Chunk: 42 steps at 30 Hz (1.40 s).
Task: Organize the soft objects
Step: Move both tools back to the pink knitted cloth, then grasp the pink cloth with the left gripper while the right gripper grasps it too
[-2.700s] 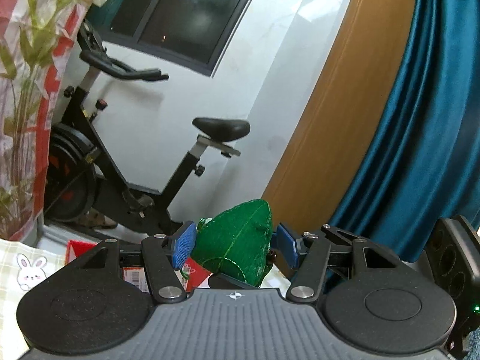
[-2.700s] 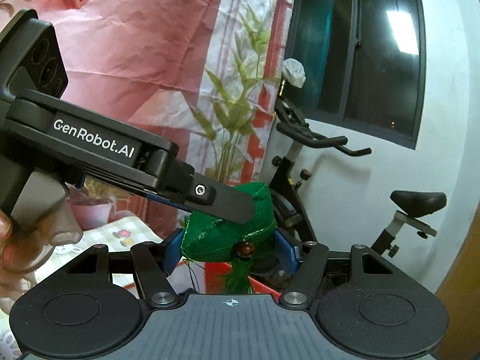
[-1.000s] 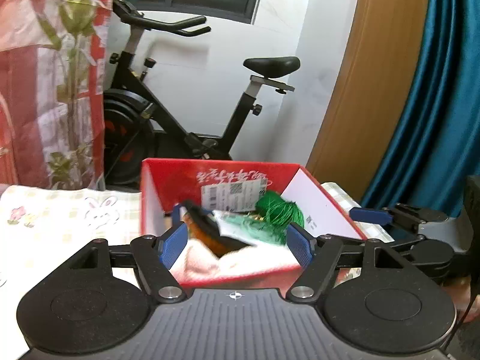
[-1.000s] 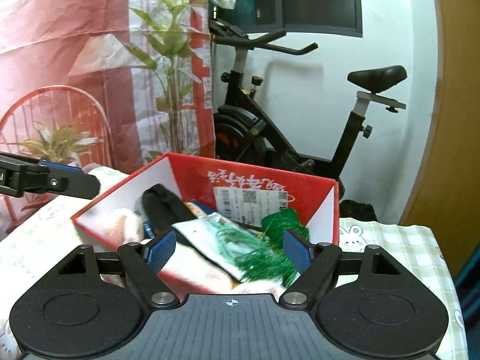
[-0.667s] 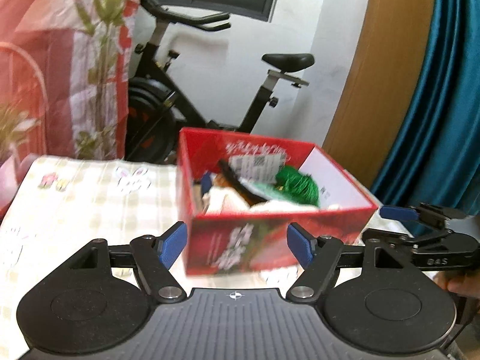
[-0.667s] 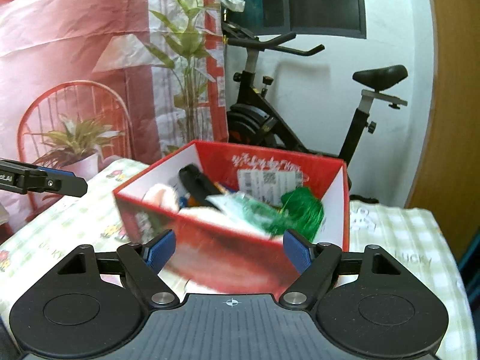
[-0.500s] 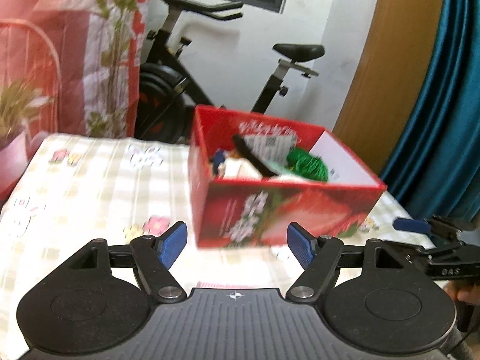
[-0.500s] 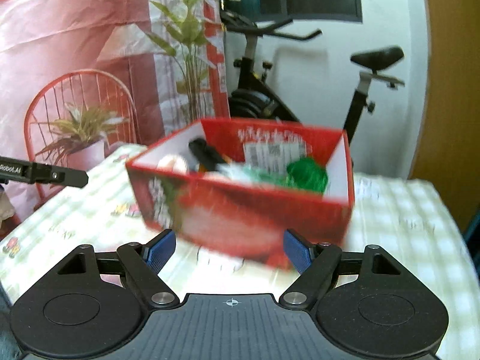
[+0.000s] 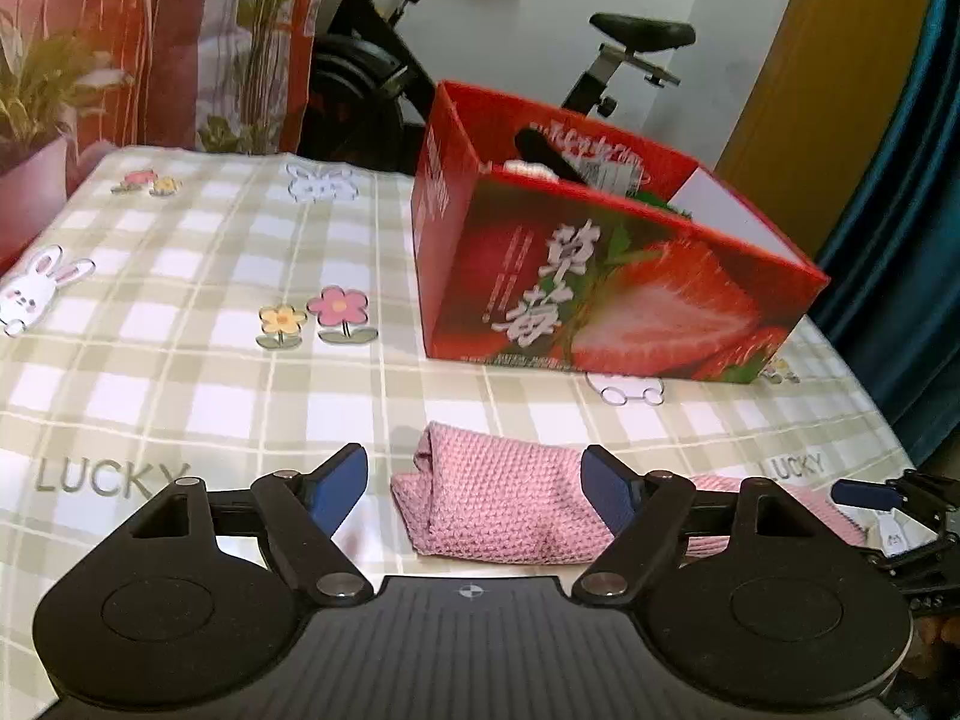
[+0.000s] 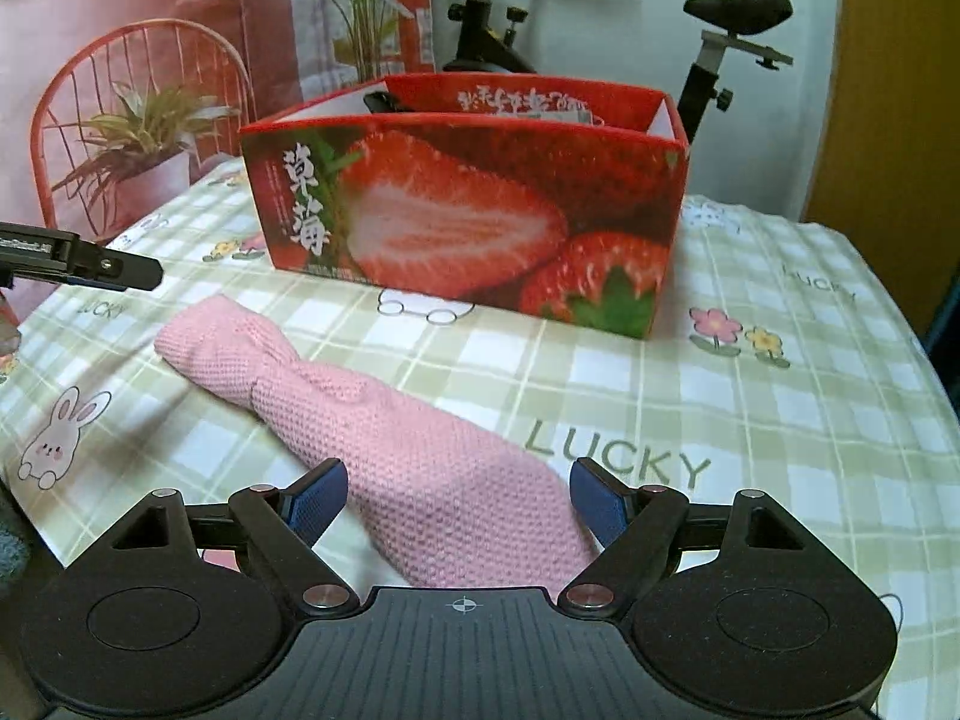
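Now both grippers low over the checked tablecloth (image 9: 198, 276), angled down at the pink knitted cloth (image 10: 384, 420)

Left gripper (image 9: 474, 489): jaws spread wide, just been opening further, nothing pinched; blue pads either side of the folded left end of the cloth, clear of it
Right gripper (image 10: 459, 501): jaws likewise wide, just been opening further, nothing pinched; pads astride the broad right end of the cloth, not pressing

Cloth position: lying flat on the table in front of the red strawberry box (image 10: 468, 204), apart from it, long axis running roughly along the box's front face; narrow rolled end toward the left gripper, wider end toward the right. Slight twist near the middle

Box already holding items; contents mostly hidden behind the front wall from these angles

Handling estimate: light, limp, loose knit; will sag and drape if lifted at one point only. Textured surface, so slip between pads unlikely, but yarn loops could snag on pad edges. Not fragile

Grip suggestion: one pinch at each end, through the doubled thickness at the folded left end and across the edge of the wide right end; jaws need to close a long way, since the fabric compresses to little

Risk: scooping up the tablecloth along with the knit if pads go too deep
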Motion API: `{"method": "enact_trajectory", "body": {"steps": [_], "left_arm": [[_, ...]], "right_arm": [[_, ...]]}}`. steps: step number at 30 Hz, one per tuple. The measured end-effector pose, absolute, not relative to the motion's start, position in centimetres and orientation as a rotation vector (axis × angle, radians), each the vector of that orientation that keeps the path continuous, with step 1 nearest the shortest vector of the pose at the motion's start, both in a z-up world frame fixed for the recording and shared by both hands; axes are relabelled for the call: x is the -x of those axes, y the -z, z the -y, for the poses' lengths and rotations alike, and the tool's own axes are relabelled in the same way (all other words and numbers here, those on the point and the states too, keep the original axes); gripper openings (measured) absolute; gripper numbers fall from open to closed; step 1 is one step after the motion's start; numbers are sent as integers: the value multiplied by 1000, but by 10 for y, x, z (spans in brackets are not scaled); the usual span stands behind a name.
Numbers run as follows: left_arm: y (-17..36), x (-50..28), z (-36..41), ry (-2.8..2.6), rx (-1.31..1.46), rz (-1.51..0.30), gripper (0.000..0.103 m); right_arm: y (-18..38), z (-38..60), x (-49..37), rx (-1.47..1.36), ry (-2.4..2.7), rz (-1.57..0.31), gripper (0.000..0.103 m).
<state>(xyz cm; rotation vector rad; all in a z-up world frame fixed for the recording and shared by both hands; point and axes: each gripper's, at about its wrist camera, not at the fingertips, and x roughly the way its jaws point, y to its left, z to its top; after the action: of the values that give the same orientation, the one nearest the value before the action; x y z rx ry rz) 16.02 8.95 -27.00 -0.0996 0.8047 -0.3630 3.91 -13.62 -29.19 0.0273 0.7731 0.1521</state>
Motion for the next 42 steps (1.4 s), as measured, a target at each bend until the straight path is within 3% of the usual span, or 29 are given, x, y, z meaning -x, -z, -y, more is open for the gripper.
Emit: {"method": "enact_trajectory", "body": {"steps": [6, 12, 16, 18, 22, 42], "left_arm": [[290, -176, -75, 359, 106, -845, 82], [302, -178, -57, 365, 35, -859, 81], [301, -171, -58, 377, 34, -855, 63], [301, -168, -61, 374, 56, -859, 50], [302, -161, -63, 379, 99, -873, 43], [307, -141, -57, 381, 91, -825, 42]], "right_arm": [[305, 130, -45, 2, -164, -832, 80], [308, 140, -52, -51, -165, -847, 60], [309, 148, -60, -102, -167, -846, 49], [308, 151, -67, -121, -168, -846, 43], [310, 155, -81, -138, -155, -835, 36], [325, 156, -76, -126, -115, -685, 34]]}}
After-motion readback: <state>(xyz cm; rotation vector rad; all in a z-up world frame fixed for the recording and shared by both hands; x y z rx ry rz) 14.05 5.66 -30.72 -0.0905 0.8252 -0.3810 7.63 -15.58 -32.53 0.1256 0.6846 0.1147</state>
